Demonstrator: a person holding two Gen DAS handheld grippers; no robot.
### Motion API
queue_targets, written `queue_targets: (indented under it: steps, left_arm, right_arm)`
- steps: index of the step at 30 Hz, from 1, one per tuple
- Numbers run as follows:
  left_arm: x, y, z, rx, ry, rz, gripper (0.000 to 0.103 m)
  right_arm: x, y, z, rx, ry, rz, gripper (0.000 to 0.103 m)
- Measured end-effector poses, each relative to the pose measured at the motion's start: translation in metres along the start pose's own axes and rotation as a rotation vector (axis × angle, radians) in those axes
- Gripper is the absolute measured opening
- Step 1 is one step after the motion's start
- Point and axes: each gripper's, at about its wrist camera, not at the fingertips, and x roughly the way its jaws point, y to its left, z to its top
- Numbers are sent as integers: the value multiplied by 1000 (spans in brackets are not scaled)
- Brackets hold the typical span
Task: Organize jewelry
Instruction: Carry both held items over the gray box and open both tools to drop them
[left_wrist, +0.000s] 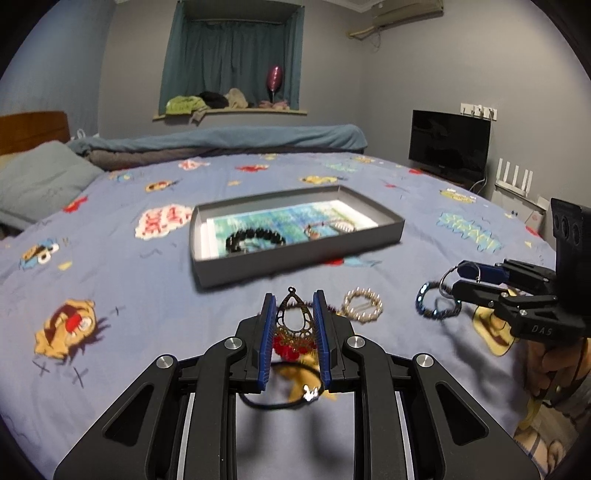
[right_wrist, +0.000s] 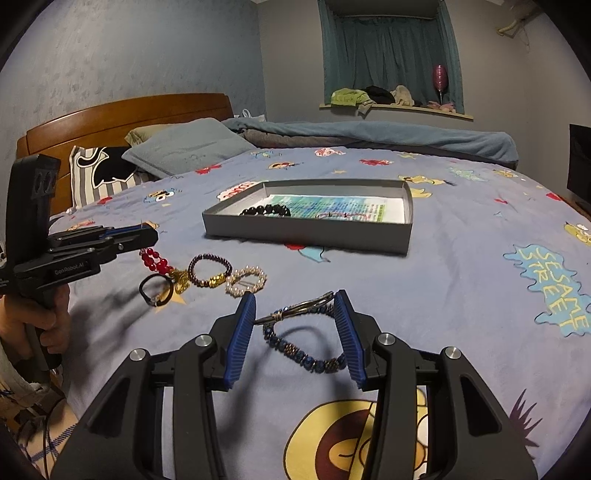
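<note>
My left gripper (left_wrist: 294, 295) is shut on a gold filigree earring (left_wrist: 295, 319) with red beads, held a little above the bed; its loop sticks out past the blue pads. From the right wrist view the left gripper (right_wrist: 149, 233) sits at the left, with red beads (right_wrist: 157, 260) under its tip. My right gripper (right_wrist: 293, 299) is shut on a silver wire bangle (right_wrist: 301, 308) that spans its pads. A blue bead bracelet (right_wrist: 306, 352) lies just below the bangle. The grey tray (left_wrist: 295, 264) stands beyond, with a black bead bracelet (left_wrist: 255, 236) inside.
On the patterned bedsheet lie a pearl ring brooch (right_wrist: 245, 282), a dark bead bracelet with a gold piece (right_wrist: 210, 271) and a black hair tie (right_wrist: 157, 290). A hand (right_wrist: 51, 332) grips the left handle. Pillows and a rolled duvet lie behind the tray; a TV (left_wrist: 448, 142) stands at the right.
</note>
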Motion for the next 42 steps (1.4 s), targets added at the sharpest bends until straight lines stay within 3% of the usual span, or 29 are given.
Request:
queue_targets:
  steps: [18,42]
  left_arm:
    - [-4,1,48,24,-64,-21,21]
    - [33,22,113,29,-111,-15,21]
  right_arm:
    - [-2,-20,54,26,-53,1,44]
    - [68,-56,95,59,7,5,44]
